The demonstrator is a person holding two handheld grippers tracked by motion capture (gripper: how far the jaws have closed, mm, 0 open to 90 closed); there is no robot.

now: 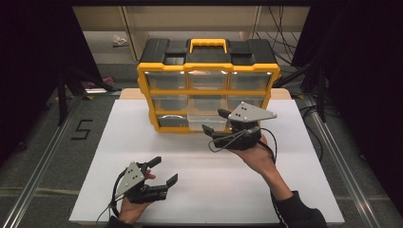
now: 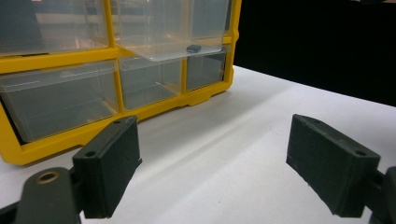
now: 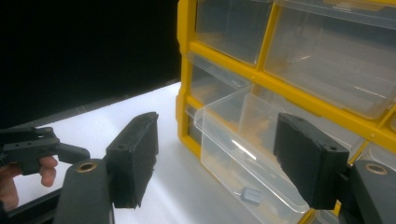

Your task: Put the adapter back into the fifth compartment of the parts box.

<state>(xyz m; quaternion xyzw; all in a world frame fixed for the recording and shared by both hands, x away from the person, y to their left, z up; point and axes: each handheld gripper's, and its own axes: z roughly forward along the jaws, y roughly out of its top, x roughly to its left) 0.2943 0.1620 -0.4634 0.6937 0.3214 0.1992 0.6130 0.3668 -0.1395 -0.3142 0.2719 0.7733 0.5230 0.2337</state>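
Observation:
A yellow and black drawer cabinet (image 1: 207,71) stands at the back of the white board. One clear drawer (image 1: 205,121) in its middle column is pulled out, and a small dark grey piece (image 3: 251,195) lies in it, also seen from below through the drawer floor (image 2: 193,48). My right gripper (image 1: 215,121) hovers just in front of that drawer, open; the drawer (image 3: 243,140) lies ahead between its jaws, untouched by the pads. My left gripper (image 1: 165,170) rests open and empty near the front left, pointing toward the cabinet (image 2: 60,60).
The white board (image 1: 209,190) covers the table, with its edges close on the left, right and front. The other clear drawers (image 1: 166,80) are pushed in. Metal rails (image 1: 43,161) run along both sides, and a "5" mark (image 1: 81,129) is on the floor.

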